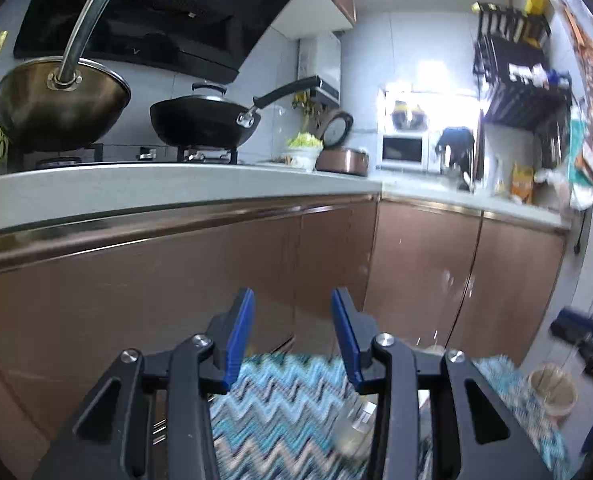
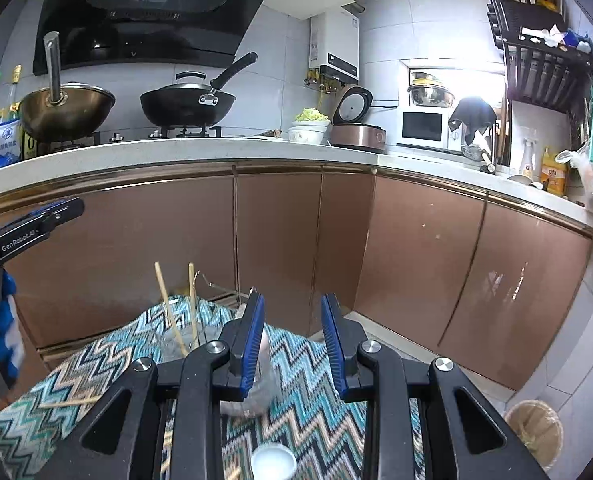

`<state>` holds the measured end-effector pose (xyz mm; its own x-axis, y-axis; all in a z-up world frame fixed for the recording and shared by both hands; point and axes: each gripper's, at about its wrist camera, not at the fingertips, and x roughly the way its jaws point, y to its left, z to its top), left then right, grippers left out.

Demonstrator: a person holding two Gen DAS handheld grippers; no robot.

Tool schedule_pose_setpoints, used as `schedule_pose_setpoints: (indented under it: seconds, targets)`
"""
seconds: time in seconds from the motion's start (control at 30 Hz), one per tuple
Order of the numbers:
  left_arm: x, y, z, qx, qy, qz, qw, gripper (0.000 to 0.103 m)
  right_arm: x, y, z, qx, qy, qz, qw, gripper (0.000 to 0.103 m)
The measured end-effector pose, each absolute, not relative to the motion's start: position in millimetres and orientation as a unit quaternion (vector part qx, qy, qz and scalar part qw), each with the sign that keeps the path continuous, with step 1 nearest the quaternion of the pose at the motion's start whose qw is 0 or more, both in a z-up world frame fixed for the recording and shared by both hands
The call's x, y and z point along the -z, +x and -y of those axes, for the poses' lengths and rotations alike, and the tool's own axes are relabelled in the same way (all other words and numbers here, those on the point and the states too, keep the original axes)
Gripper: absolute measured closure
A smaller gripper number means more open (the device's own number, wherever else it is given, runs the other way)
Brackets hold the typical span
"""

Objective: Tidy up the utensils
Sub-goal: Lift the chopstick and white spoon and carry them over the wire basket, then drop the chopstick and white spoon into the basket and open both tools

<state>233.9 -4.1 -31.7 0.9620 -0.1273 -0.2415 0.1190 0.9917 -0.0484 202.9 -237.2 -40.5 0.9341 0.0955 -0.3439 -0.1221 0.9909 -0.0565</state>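
Wooden chopsticks [image 2: 176, 316] already stand in the glass [image 2: 184, 342]; one [image 2: 70, 402] lies at 9 o'clock. Both tongs, left [image 1: 292, 336] and right [image 2: 292, 340], are wide and empty.

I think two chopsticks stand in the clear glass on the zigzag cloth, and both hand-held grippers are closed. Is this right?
Not quite. The two chopsticks do stand in the clear glass on the zigzag cloth, as the right wrist view shows. But both hand-held grippers are open: the right hand-held gripper and the left hand-held gripper each show a wide gap between the blue pads, holding nothing.
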Motion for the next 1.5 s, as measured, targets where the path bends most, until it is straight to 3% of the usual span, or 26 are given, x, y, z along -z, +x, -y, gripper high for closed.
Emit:
schedule_pose_setpoints:
  seconds: [0.77, 1.27, 1.5]
  targets:
    - [83, 195, -46, 0.117, 0.018, -0.284, 0.951, 0.064, 42, 141, 266, -0.058, -0.011, -0.226, 0.972, 0.076]
    - [124, 216, -26, 0.131, 0.031, -0.325, 0.936, 0.064, 85, 161, 283, -0.051, 0.008, -0.272, 0.961, 0.076]
    - [162, 231, 15, 0.228, 0.039, -0.411, 0.882, 0.065, 112, 179, 280, -0.087, 0.028, -0.321, 0.943, 0.076]
